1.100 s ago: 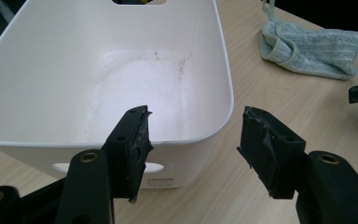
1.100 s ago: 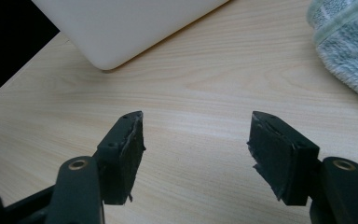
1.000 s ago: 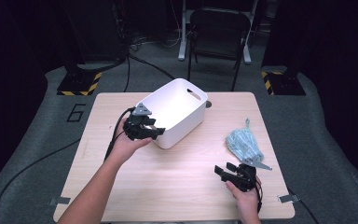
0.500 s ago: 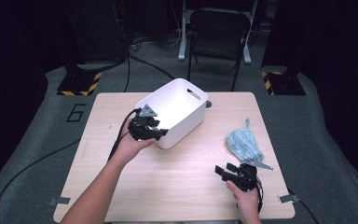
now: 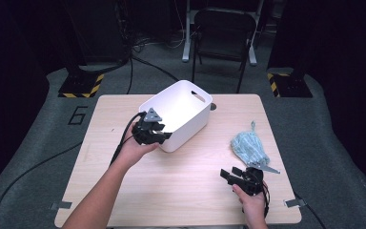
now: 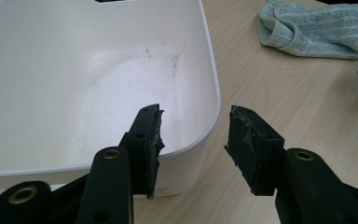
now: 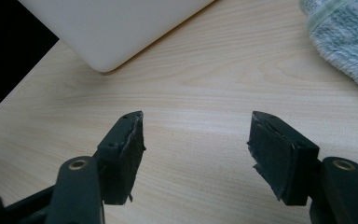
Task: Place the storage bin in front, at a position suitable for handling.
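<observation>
Now straddling the near corner of the white bin (image 5: 178, 114) with the left fingers (image 6: 193, 140).

Largest first: pale wooden surface (image 5: 190, 191), carrying the bin toward its far left and a blue-green cloth (image 5: 249, 147) well apart at the right. Bin empty, tilted, faint brown specks on its floor; corner rim running up between the two left fingers, one inside the wall, one outside, pads not yet touching it. Just been closing, gap now middling. Left gripper (image 5: 148, 129) far nearer the bin than the right gripper (image 5: 242, 176), resting low near the cloth, fingers (image 7: 126, 154) spread wide over bare wood, holding nothing.
</observation>
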The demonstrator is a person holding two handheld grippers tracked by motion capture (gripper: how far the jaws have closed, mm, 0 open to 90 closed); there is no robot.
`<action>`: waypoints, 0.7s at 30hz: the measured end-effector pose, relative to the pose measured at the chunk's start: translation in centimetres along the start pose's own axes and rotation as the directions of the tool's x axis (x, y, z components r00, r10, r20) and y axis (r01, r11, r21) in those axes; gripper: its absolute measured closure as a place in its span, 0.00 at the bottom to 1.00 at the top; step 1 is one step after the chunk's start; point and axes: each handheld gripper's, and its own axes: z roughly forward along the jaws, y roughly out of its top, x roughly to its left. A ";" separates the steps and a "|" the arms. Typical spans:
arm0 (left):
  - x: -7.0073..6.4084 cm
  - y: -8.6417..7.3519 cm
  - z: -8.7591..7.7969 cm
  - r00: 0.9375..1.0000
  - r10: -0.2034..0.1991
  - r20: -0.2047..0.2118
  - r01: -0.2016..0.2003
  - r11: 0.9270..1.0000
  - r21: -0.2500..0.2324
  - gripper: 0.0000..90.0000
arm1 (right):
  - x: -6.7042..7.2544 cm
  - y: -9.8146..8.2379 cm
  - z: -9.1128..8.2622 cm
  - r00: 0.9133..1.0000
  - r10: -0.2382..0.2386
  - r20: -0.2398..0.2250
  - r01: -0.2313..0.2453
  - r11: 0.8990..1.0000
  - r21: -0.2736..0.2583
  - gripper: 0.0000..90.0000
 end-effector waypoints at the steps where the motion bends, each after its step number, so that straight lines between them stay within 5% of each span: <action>1: -0.2 -0.1 0.0 1.000 -0.002 0.005 0.002 1.000 -0.011 0.60 | 0.0 0.0 0.0 1.000 0.002 0.000 -0.002 1.000 -0.001 0.39; 21: -2.2 -0.7 -0.8 0.998 -0.004 0.060 0.005 1.000 -0.031 0.61 | -0.4 -0.1 0.1 0.999 0.037 -0.010 -0.037 0.999 -0.001 0.39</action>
